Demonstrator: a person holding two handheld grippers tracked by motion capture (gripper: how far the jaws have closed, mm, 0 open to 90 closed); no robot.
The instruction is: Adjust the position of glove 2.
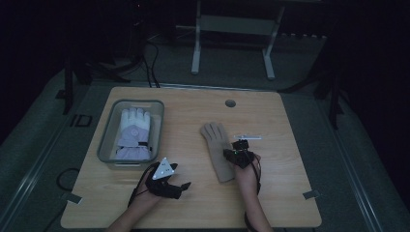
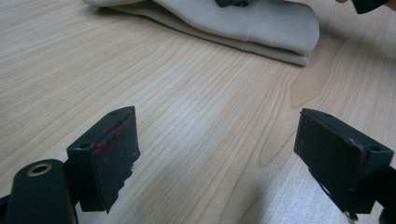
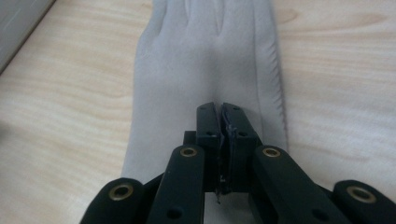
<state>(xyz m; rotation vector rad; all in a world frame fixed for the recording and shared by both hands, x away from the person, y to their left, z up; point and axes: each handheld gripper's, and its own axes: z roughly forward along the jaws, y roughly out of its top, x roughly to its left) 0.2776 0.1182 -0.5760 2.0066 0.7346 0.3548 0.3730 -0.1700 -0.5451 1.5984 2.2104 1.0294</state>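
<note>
A person is sitting at a light wooden surface (image 1: 270,193) in a dim room, holding a black two-jaw gripper in each hand. A flat beige fabric glove (image 1: 217,150) is lying near the middle of the surface, fingers pointing away from the person. The right gripper (image 1: 235,153) is resting on the glove's cuff end, and in the right gripper view its jaws are standing pressed together over the cloth (image 3: 205,70) — they seem to be pinching a small fold of it, though the fold itself is hard to make out. The left gripper (image 1: 180,185) is sitting low over bare wood just left of the glove, its jaws spread wide with nothing between them. Further left, a clear rectangular plastic bin (image 1: 107,140) is holding a white padded winter glove (image 1: 134,133) — well apart from the beige one.
</note>
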